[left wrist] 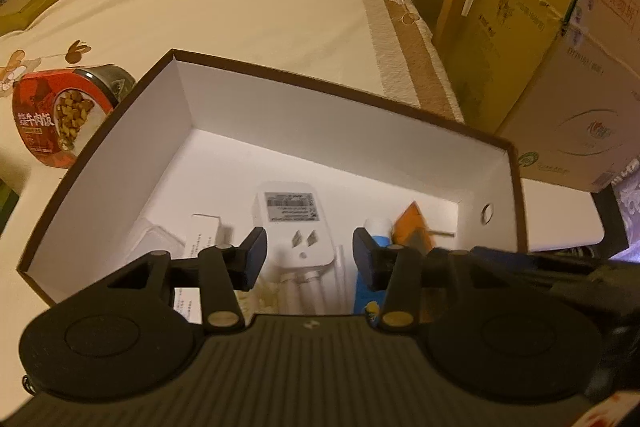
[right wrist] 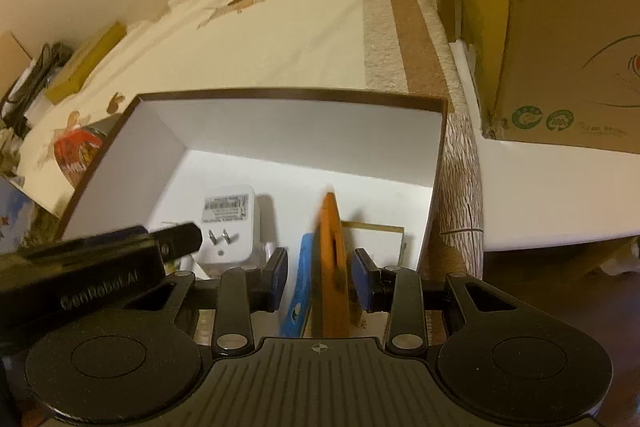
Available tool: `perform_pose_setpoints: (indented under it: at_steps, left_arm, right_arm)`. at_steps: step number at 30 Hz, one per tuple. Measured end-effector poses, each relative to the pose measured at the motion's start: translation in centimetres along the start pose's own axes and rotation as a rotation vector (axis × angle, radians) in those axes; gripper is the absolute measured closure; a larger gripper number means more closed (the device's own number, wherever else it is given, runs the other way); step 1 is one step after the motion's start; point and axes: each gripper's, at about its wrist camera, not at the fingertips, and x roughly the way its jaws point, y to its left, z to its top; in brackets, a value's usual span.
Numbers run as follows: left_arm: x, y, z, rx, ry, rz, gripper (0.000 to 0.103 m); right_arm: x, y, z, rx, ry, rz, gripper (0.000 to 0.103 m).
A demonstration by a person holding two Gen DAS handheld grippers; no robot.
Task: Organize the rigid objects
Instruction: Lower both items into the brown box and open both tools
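Both tongs hang over an open white box (left wrist: 120,163) with a brown rim that sits on a bed under a cream printed cover (left wrist: 256,19). The left tongs (left wrist: 308,259) stand partly open with nothing between the pads; the white plug adapter (left wrist: 294,223) lies on the box floor below the gap, untouched. The right tongs (right wrist: 320,277) are narrowed around a thin orange piece (right wrist: 330,267) standing on edge; the right pad looks to touch it, but whether it is truly gripped I cannot tell. A blue tube (right wrist: 298,291) lies just left of the orange piece. Only the left view shows the tube's white cap (left wrist: 378,225), a white paper box (left wrist: 202,235) and the red food tub (left wrist: 60,111) outside clearly. Only the right view shows the orange piece's slot and the left tongs' body reaching in.
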Motion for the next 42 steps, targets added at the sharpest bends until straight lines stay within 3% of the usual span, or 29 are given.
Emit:
perform_pose_setpoints:
  at_steps: [22, 33, 35, 37, 42]
  left_arm:
    - [-1.0, 1.3, -1.2, -0.023, 0.005, 0.023, 0.058]
    - [-3.8, 2.9, -2.1, -0.069, -0.036, 0.014, 0.058]
    - [-4.7, 3.4, -2.5, -0.080, -0.048, 0.019, 0.057]
    - [-5.7, 4.2, -2.9, -0.104, -0.058, 0.024, 0.057]
    - [-8.6, 6.3, -4.7, -0.169, -0.087, 0.047, 0.053]
  right_arm:
    - [-0.5, 0.6, -0.6, -0.036, 0.014, 0.015, 0.070]
    - [-1.6, 2.4, -1.4, -0.107, 0.002, 0.070, 0.070]
    - [-1.9, 2.7, -1.6, -0.118, -0.006, 0.075, 0.066]
    - [-2.4, 3.1, -1.9, -0.129, -0.022, 0.077, 0.048]
    - [-3.8, 4.4, -3.1, -0.189, -0.056, 0.096, 0.040]
